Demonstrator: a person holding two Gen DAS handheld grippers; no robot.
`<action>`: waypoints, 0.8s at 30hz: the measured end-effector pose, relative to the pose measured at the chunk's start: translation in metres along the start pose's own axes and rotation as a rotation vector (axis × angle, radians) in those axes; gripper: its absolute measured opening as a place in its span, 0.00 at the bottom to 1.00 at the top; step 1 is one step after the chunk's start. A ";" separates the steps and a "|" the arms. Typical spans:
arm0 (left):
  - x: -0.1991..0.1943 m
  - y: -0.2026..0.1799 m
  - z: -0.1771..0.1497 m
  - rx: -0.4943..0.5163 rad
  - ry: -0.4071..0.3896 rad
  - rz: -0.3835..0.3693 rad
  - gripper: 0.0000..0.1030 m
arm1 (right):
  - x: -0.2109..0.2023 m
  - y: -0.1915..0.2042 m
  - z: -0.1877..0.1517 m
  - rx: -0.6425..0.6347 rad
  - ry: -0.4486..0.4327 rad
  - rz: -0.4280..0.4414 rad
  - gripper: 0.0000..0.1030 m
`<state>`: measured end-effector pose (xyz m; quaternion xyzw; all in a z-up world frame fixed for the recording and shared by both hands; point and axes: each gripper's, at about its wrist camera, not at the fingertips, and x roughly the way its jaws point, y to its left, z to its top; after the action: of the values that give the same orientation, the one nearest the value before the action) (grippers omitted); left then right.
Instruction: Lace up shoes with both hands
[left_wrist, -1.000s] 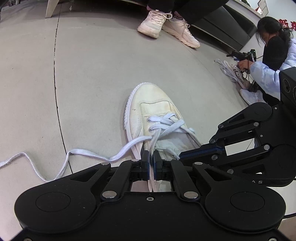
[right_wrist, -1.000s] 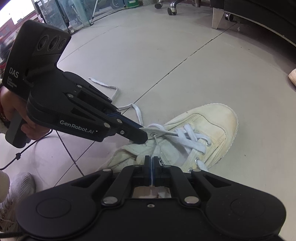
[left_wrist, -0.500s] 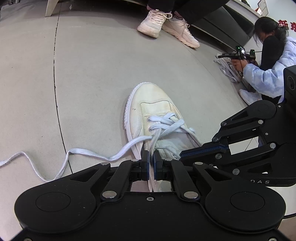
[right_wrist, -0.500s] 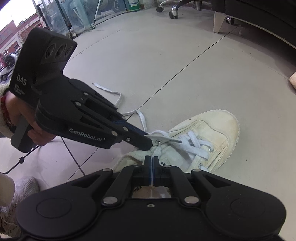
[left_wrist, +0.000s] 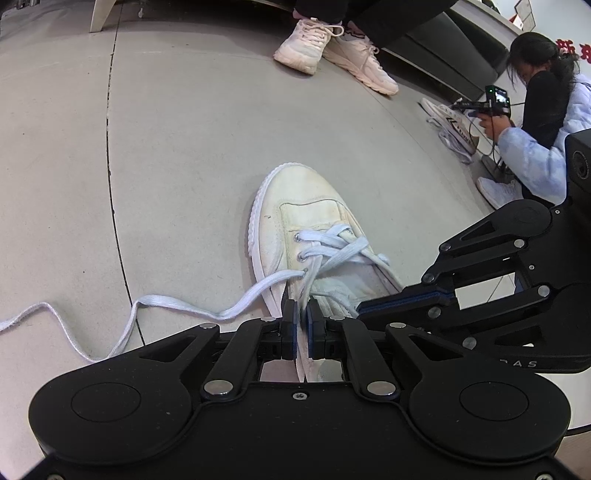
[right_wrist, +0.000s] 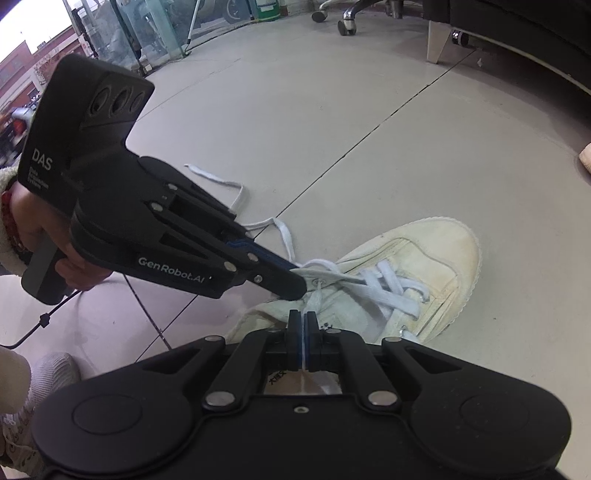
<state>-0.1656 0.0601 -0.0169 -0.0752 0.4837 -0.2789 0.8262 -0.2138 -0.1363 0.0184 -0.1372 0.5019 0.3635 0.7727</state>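
Left wrist view: left gripper fingers are pinching a shoelace strand above the white canvas sneaker lying on the floor. Right wrist view: right gripper is clamping another strand thinly; next probably threading the following eyelet.

Grey tiled floor; cream shoe on it, lace trailing left.

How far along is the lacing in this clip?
Done: the shoe has its front eyelets crossed with lace. In hand: the left claw and right claw each pinch a lace strand near the middle eyelets. Left: the upper eyelets, and the loose end trailing on the floor.
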 end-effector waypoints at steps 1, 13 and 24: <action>0.000 0.000 0.000 0.002 0.000 -0.002 0.05 | 0.001 0.000 0.000 -0.005 0.002 -0.001 0.01; -0.016 0.006 0.000 -0.014 -0.021 -0.045 0.05 | 0.011 0.000 0.007 -0.080 -0.019 -0.064 0.01; -0.016 0.028 0.005 -0.130 -0.034 -0.103 0.09 | 0.022 0.004 0.000 -0.169 -0.041 -0.079 0.01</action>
<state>-0.1568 0.0909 -0.0135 -0.1579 0.4823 -0.2877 0.8122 -0.2114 -0.1242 -0.0006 -0.2142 0.4475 0.3766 0.7823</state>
